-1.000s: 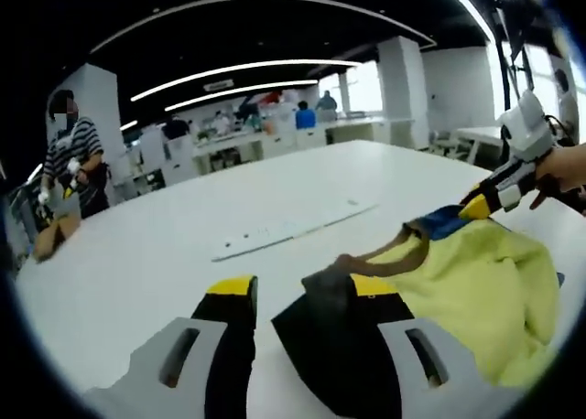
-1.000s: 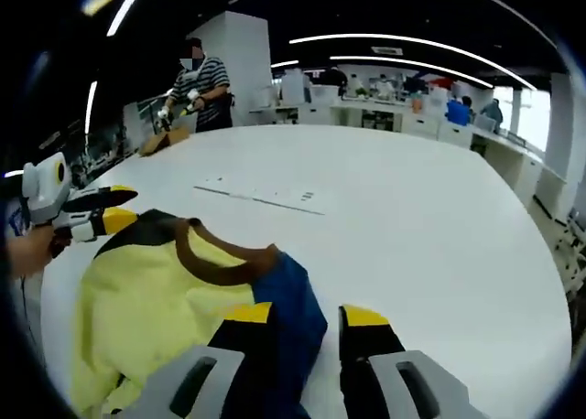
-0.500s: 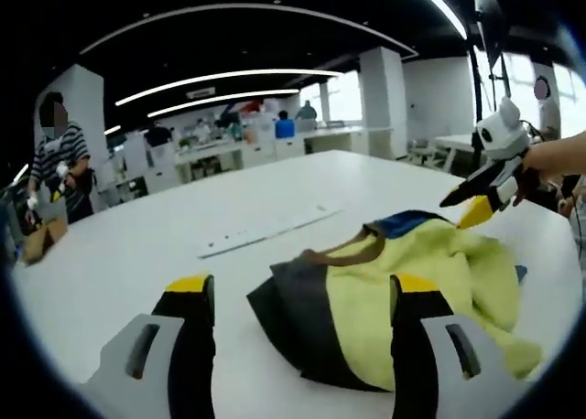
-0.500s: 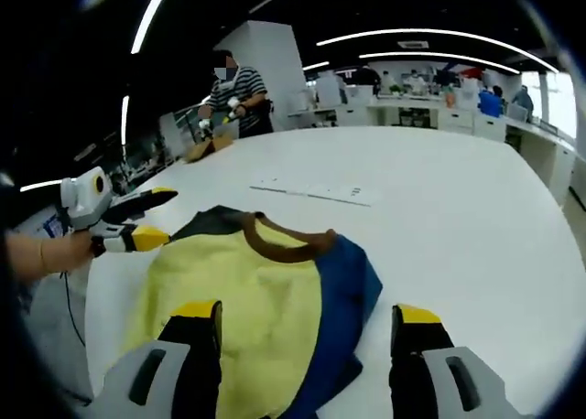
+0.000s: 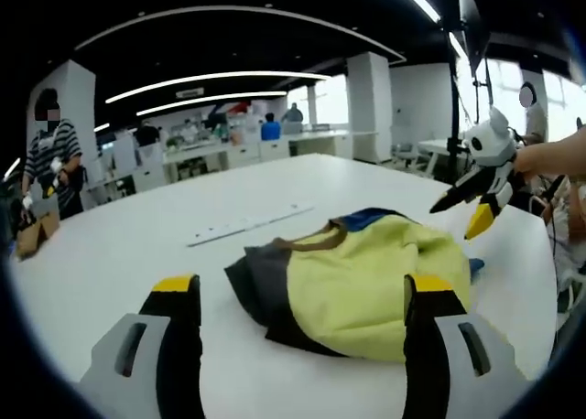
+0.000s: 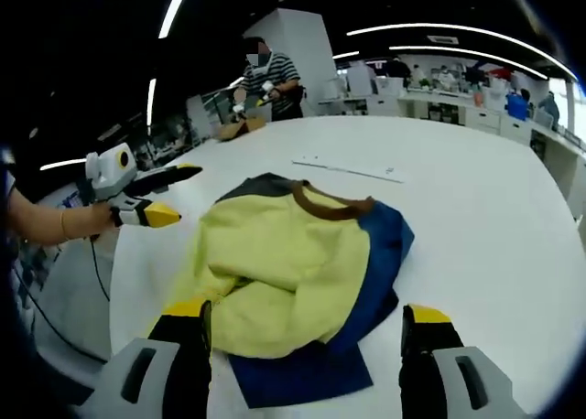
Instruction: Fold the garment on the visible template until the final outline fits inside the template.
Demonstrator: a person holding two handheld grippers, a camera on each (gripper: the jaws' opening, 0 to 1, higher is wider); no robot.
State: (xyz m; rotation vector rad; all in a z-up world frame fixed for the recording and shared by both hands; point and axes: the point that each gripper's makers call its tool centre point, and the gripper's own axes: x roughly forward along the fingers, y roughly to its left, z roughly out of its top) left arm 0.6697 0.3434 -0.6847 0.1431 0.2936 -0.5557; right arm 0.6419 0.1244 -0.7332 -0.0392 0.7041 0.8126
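Lying crumpled on one white table (image 5: pixel 119 245), one garment (image 5: pixel 366 277), two grippers apart.

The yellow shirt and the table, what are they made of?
The shirt looks like soft knit cloth, maybe cotton: it lies in floppy folds and wrinkles, with no shine, and its brown collar looks ribbed. The table looks hard and smooth, probably white laminate or painted board: it is flat and faintly glossy under the ceiling lights. The pictures cannot tell which.
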